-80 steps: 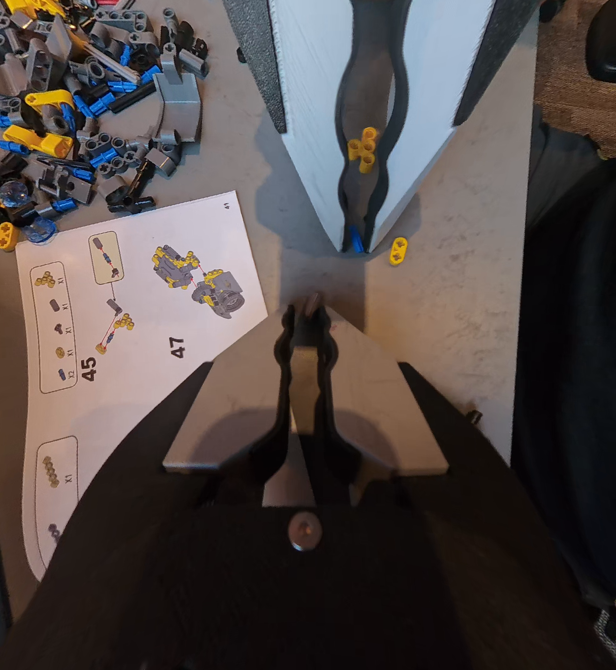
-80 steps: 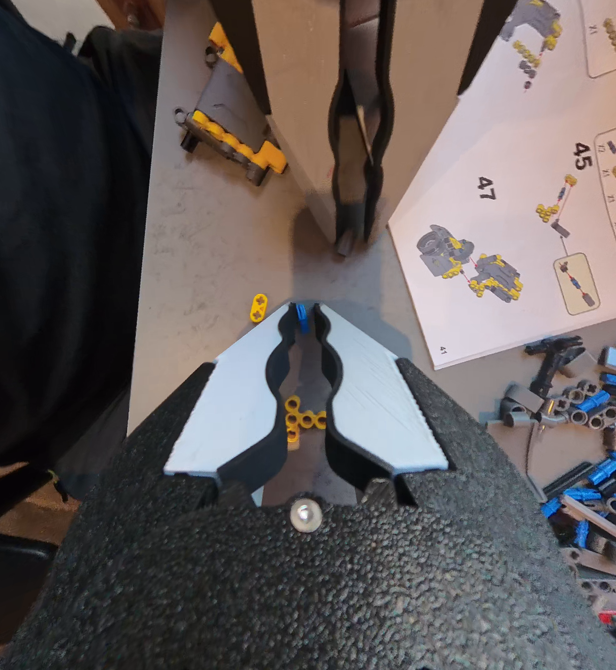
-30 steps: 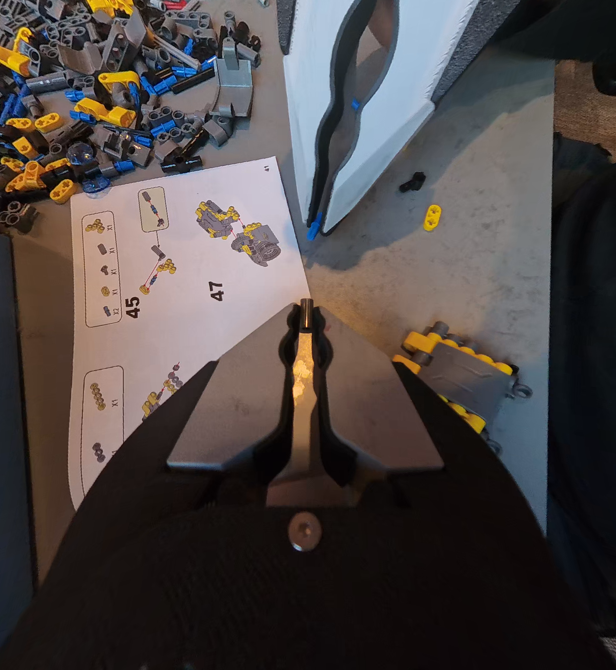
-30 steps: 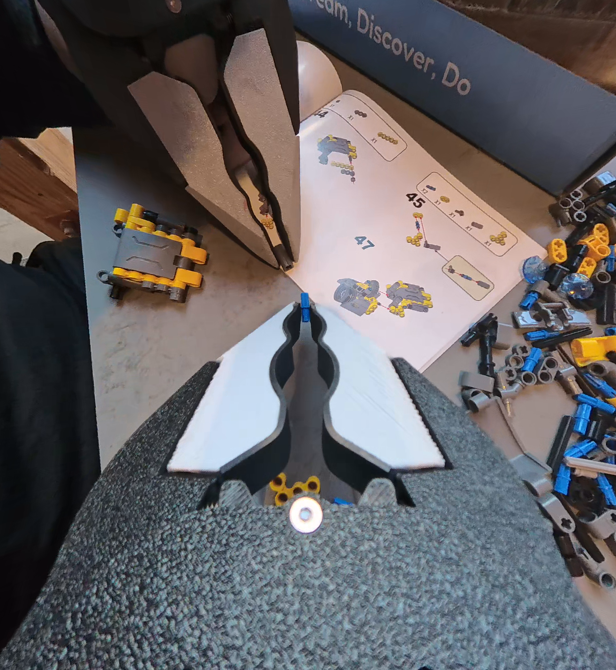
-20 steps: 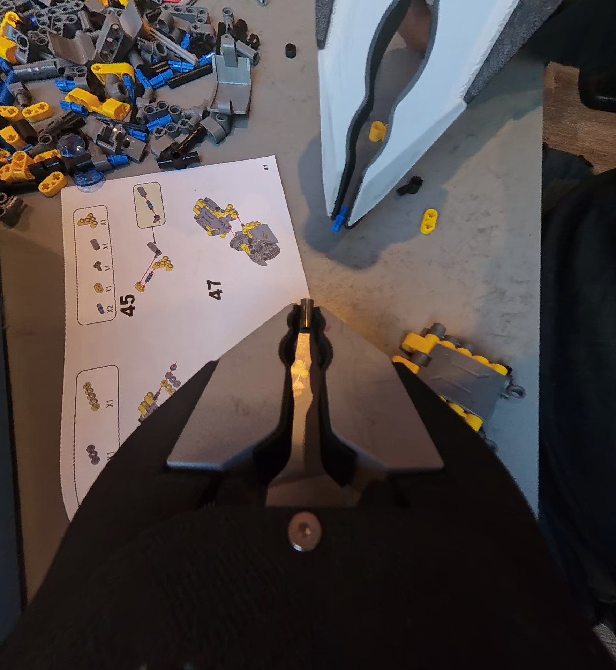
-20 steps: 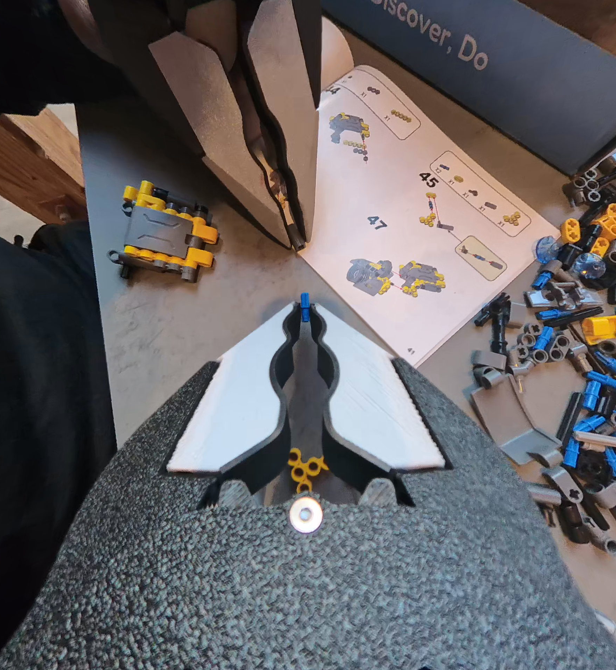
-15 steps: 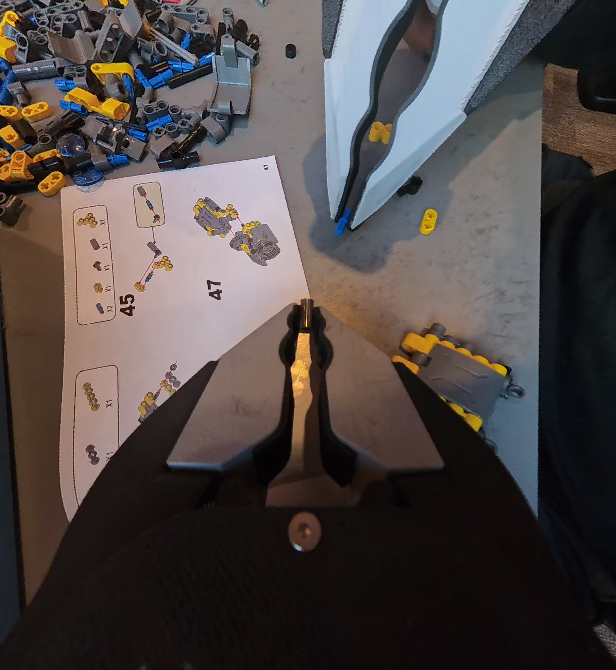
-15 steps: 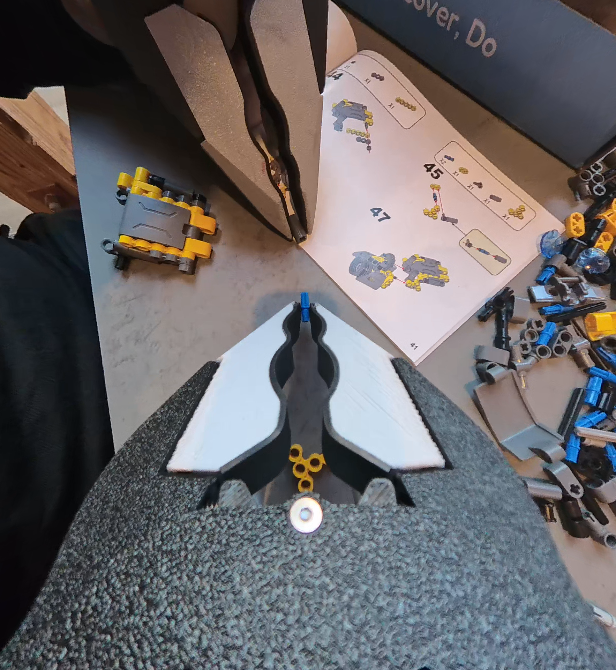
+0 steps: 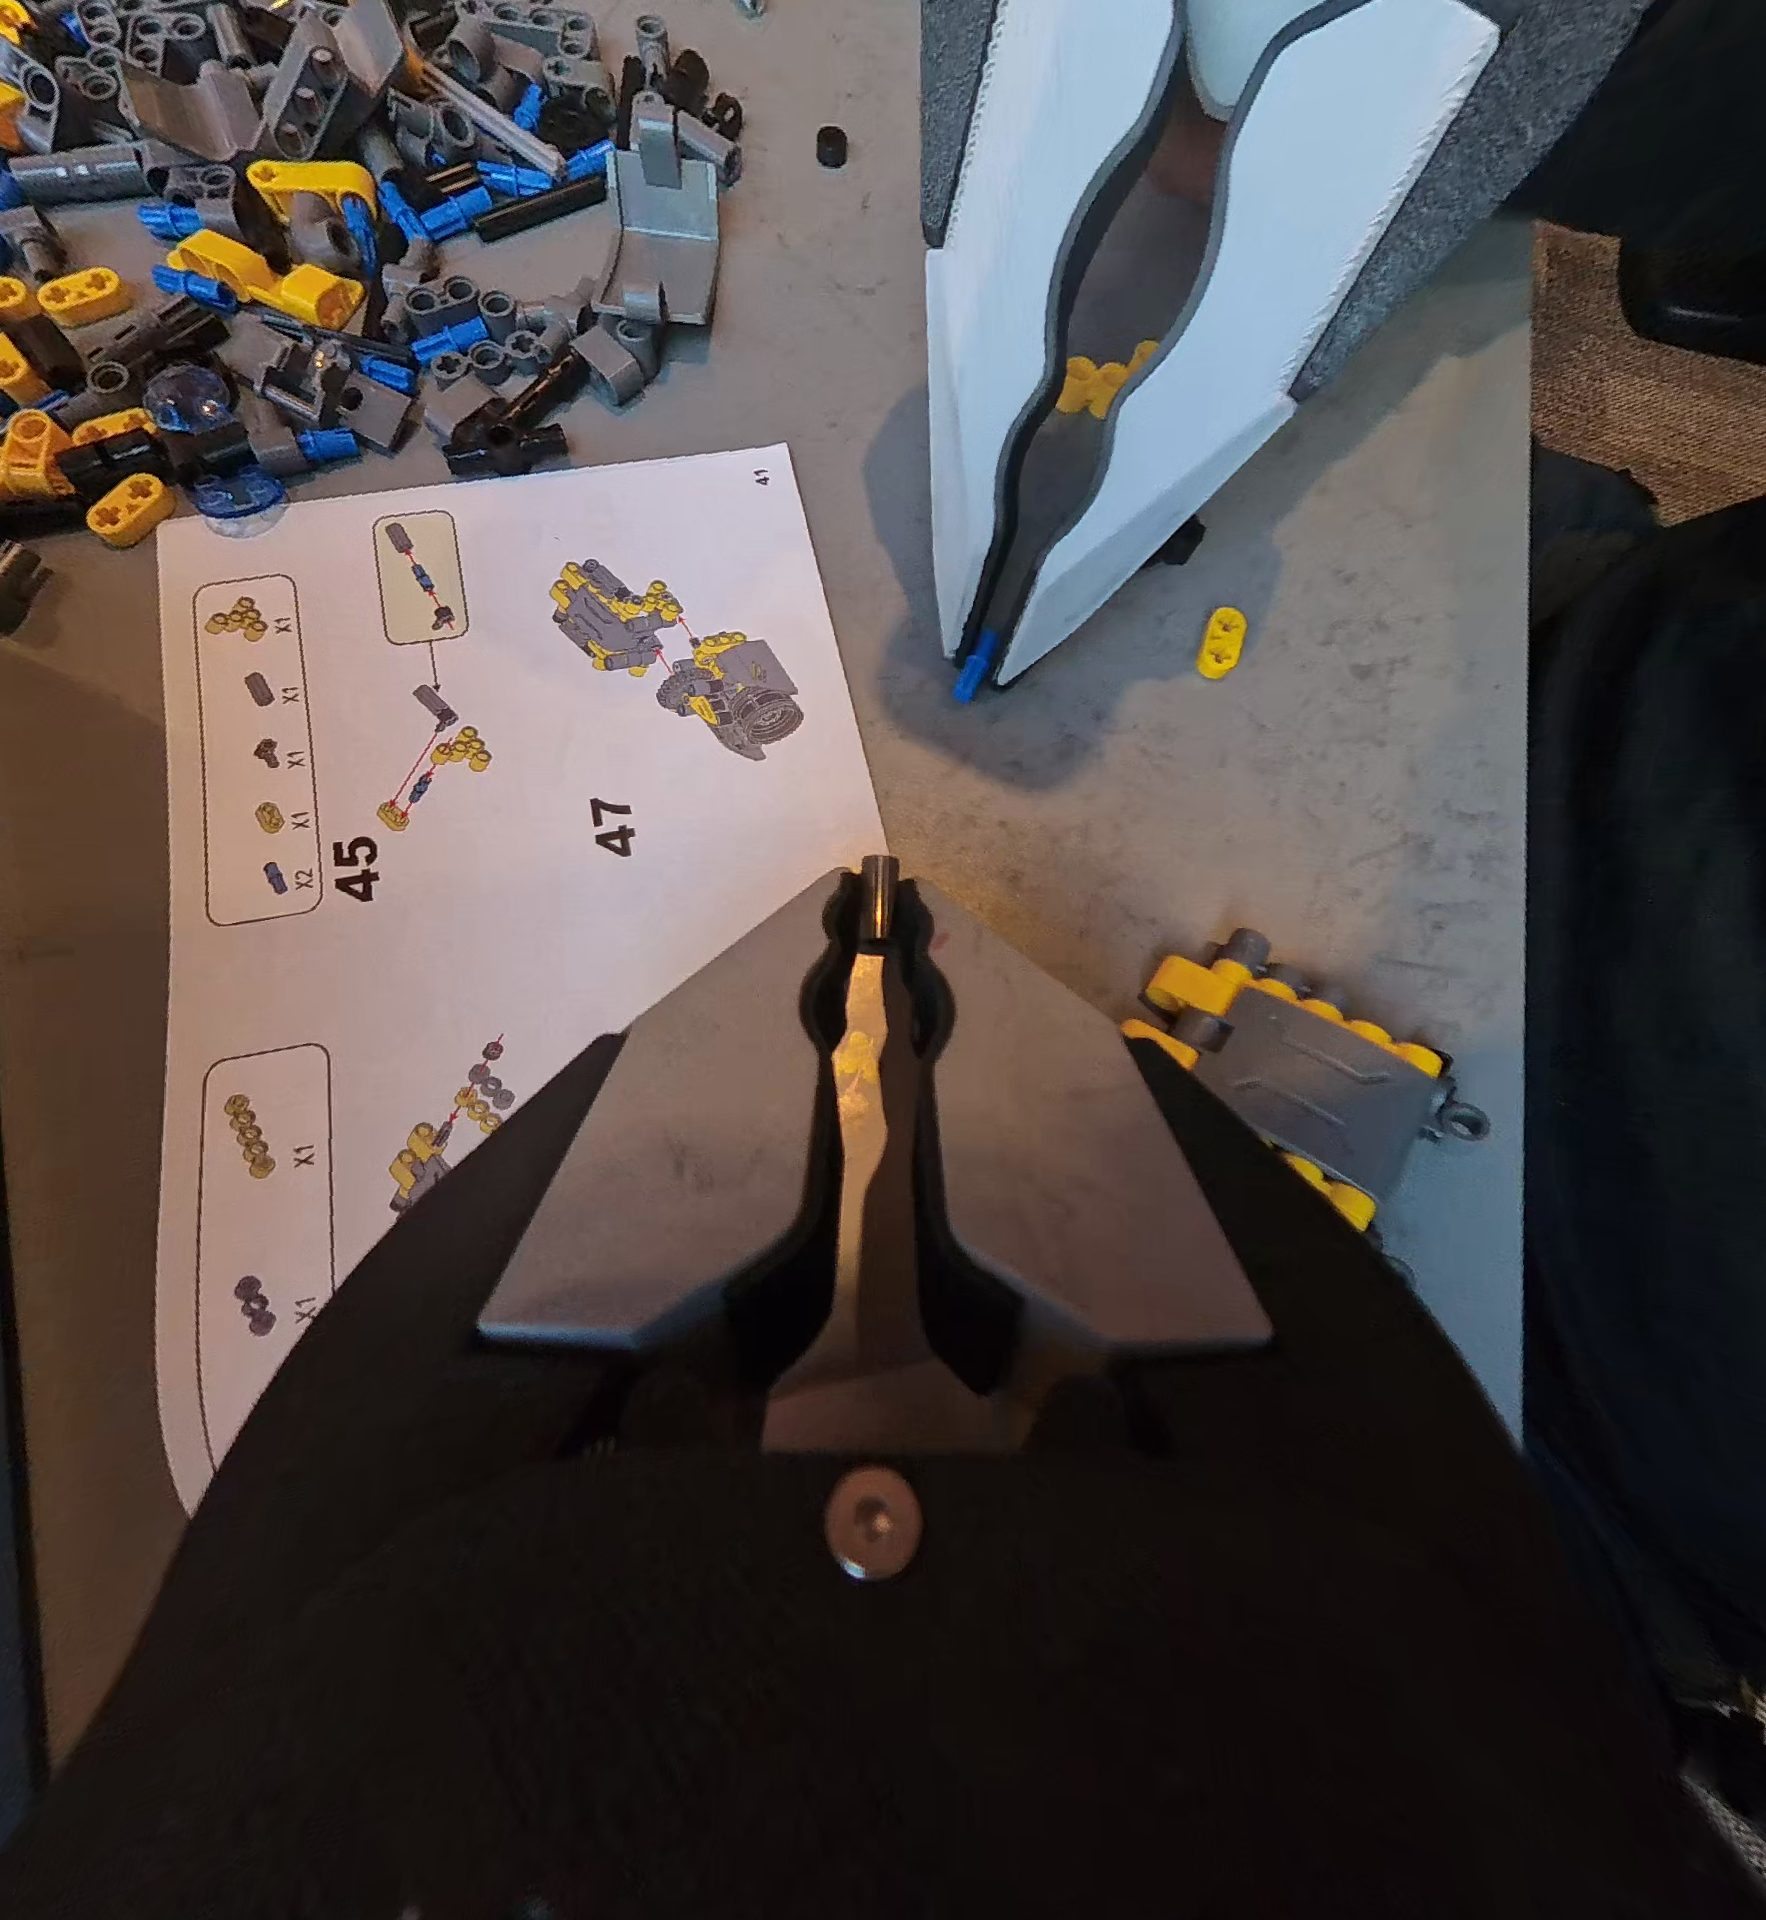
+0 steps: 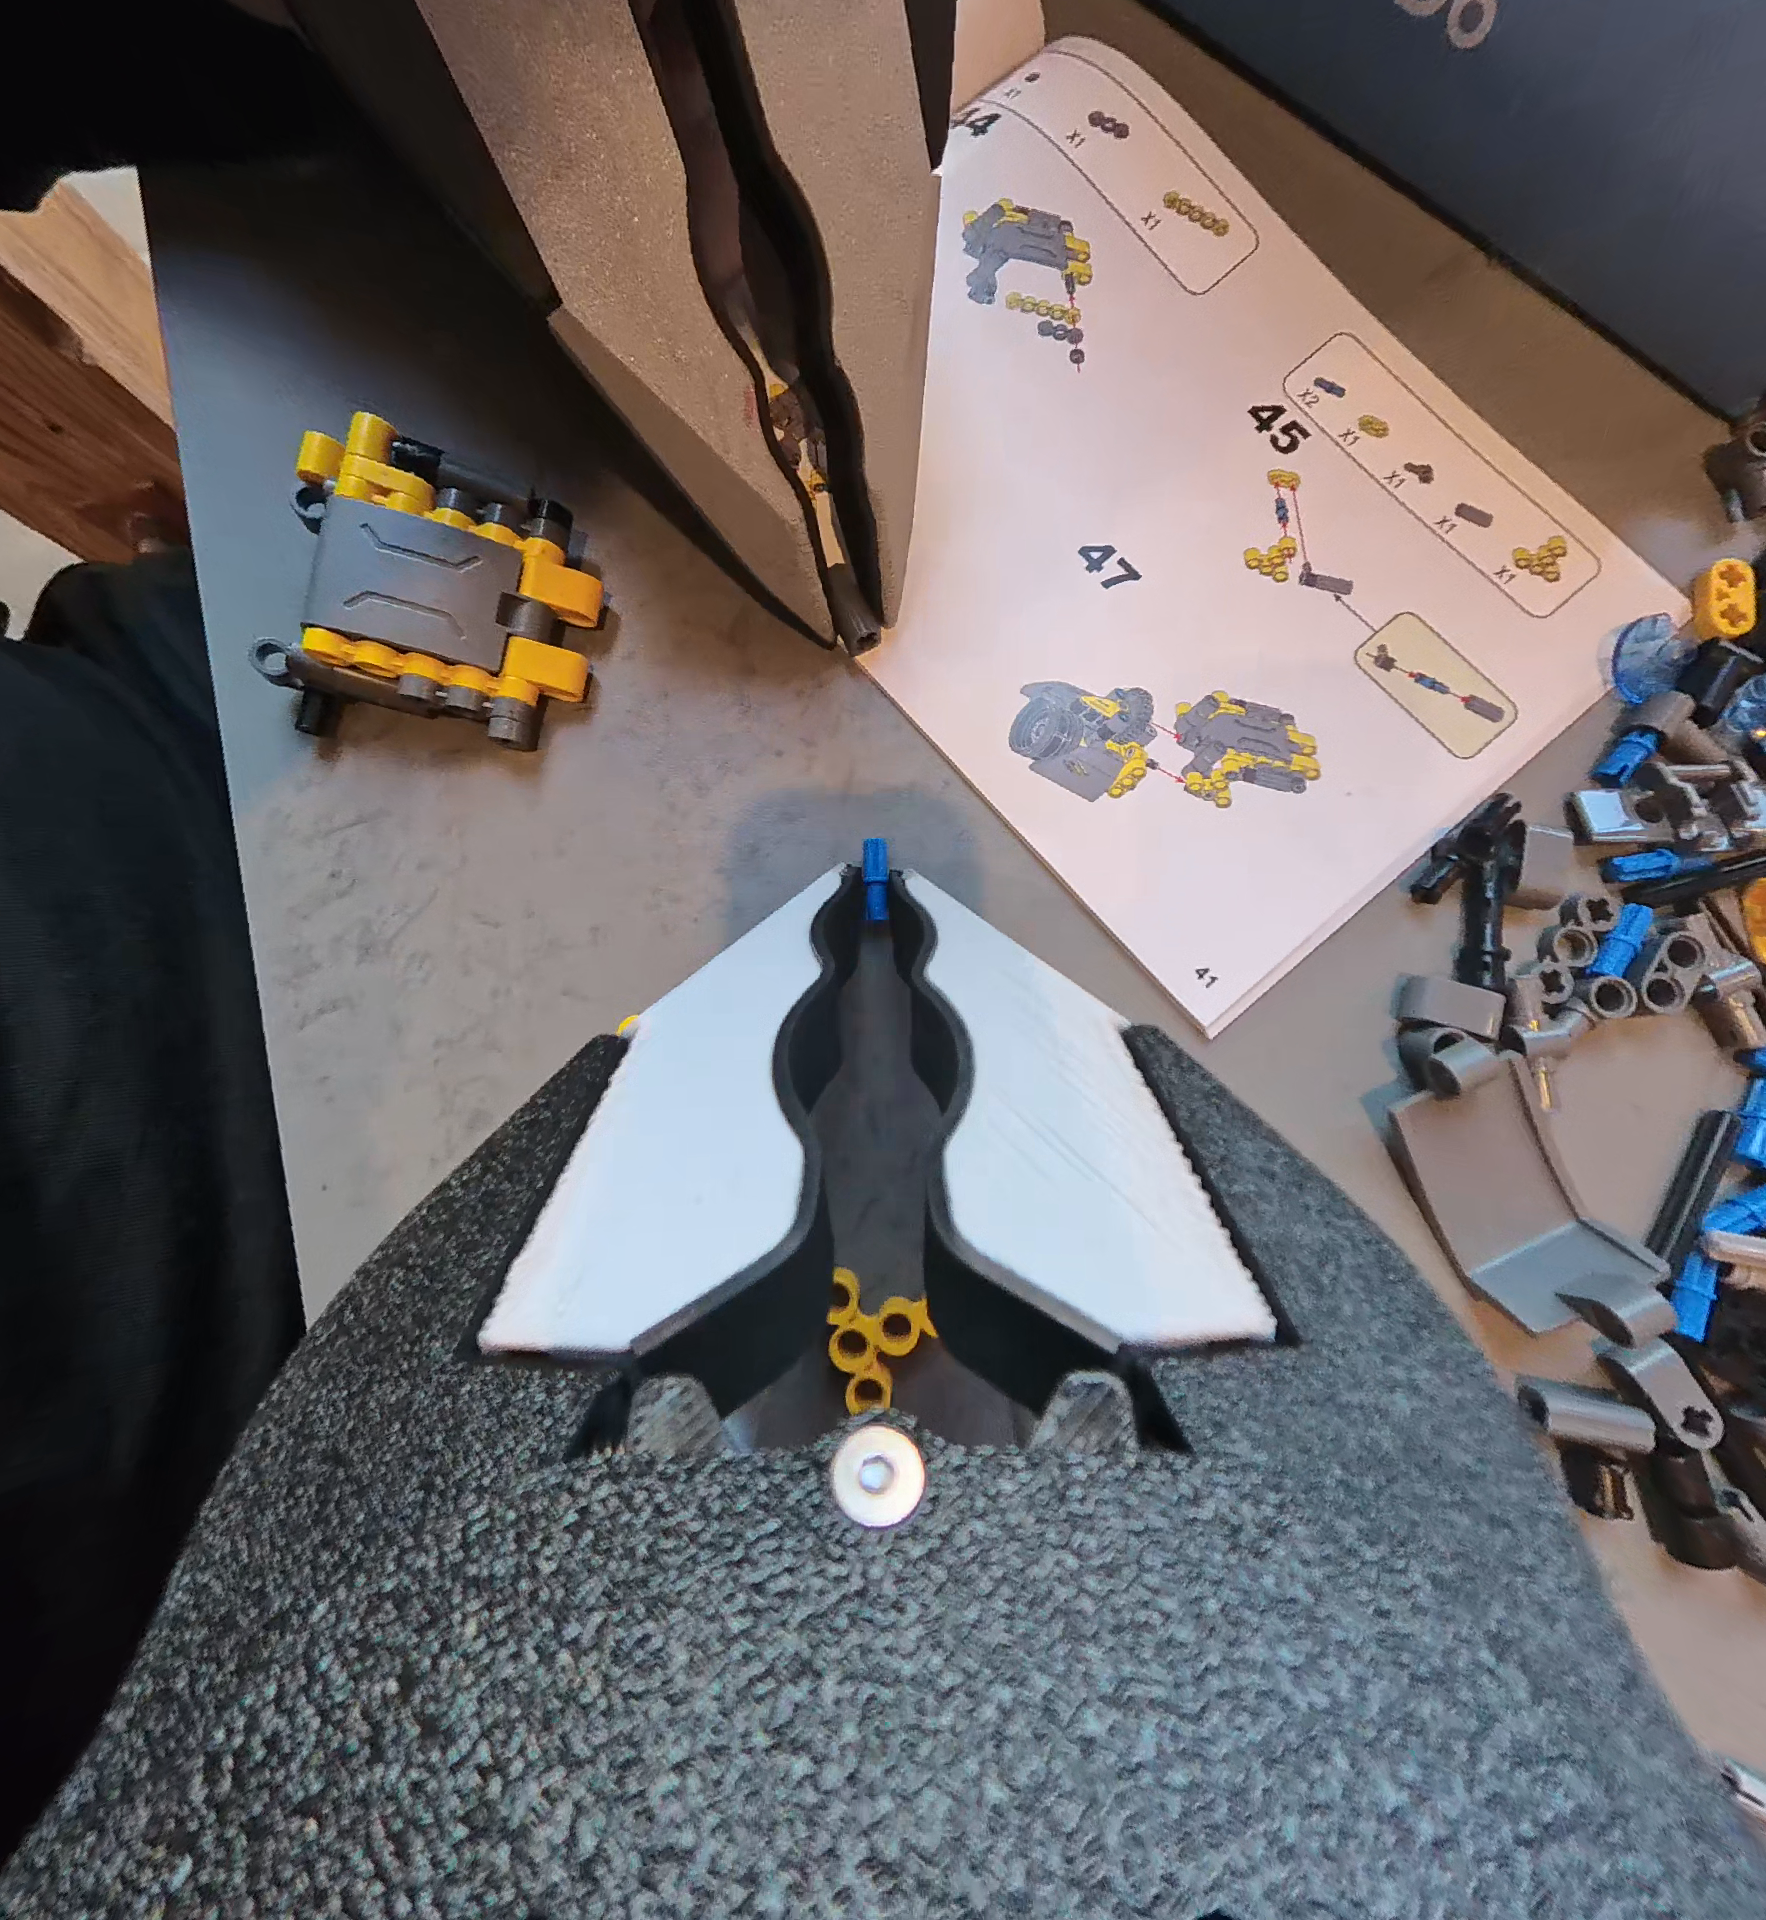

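A blue pin [image 10: 874,883] is pinched between the tips of the right gripper [image 10: 873,879], whose fingers are nearly together; only the right wrist view shows a yellow cross-shaped piece [image 10: 871,1340] deep between them. The left gripper [image 9: 877,891], fingers narrow, clamps a dark grey tube [image 9: 878,900] over the corner of the instruction sheet [image 9: 505,748]. Beside that sheet lie a grey-and-yellow assembly [image 10: 437,592] and a pile of loose parts [image 9: 235,239] on the grey table [image 9: 1274,831].
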